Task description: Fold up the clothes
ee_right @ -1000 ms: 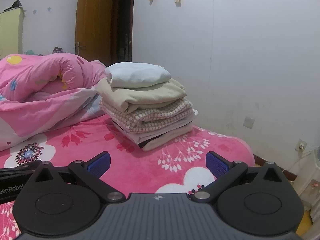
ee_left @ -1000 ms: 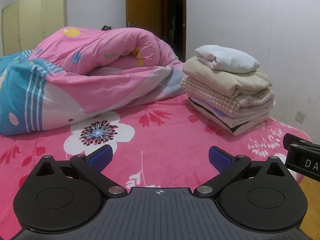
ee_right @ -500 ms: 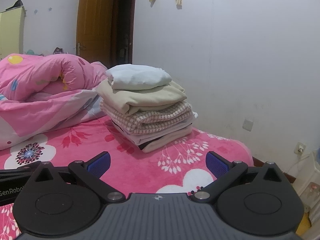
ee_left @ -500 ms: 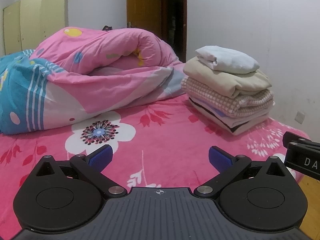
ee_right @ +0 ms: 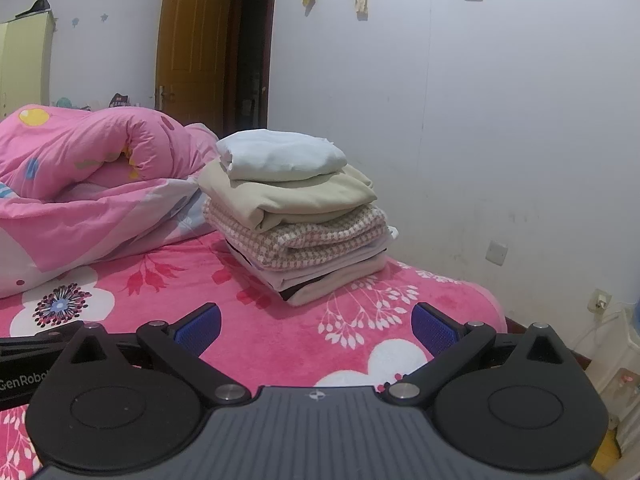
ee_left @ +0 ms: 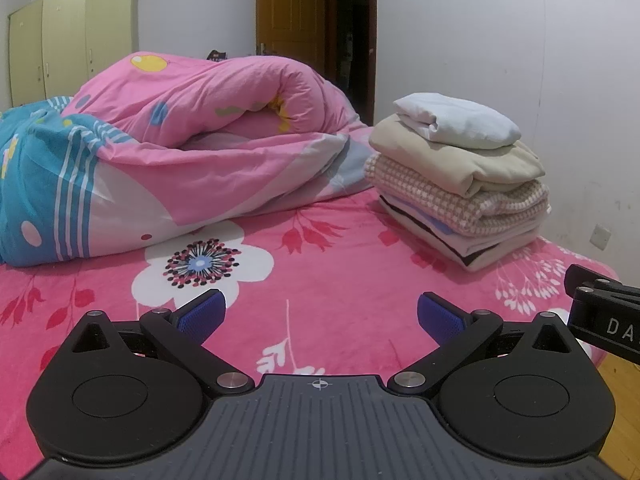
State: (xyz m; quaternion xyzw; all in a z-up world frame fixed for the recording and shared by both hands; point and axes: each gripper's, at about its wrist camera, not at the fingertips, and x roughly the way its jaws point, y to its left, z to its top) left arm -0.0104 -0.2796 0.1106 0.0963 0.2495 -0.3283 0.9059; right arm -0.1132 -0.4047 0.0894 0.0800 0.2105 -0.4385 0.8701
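Both tools are held low over the pink flower-printed plush bedspread, side by side. The left gripper has its blue-padded fingers spread wide with nothing between them; the right gripper is likewise spread wide and empty. The task items form a stack of folded clothes resting on the bedspread near the white wall, ahead of both tools and well apart from them. From top to bottom the stack shows a white folded cloth, a beige folded garment, a pink-and-cream checked knit piece, and pale layers with a dark stripe at the base. A rumpled pink quilt with blue panels lies beside the stack, on its left. No unfolded garment is visible in either view, so the folding appears largely complete. The fabrics should handle as light, soft and limp; the smooth white piece may slide off the top if nudged. A secure hold would be on a folded edge or corner, pinching all layers together, with both tools supporting opposite ends to keep the folds intact.
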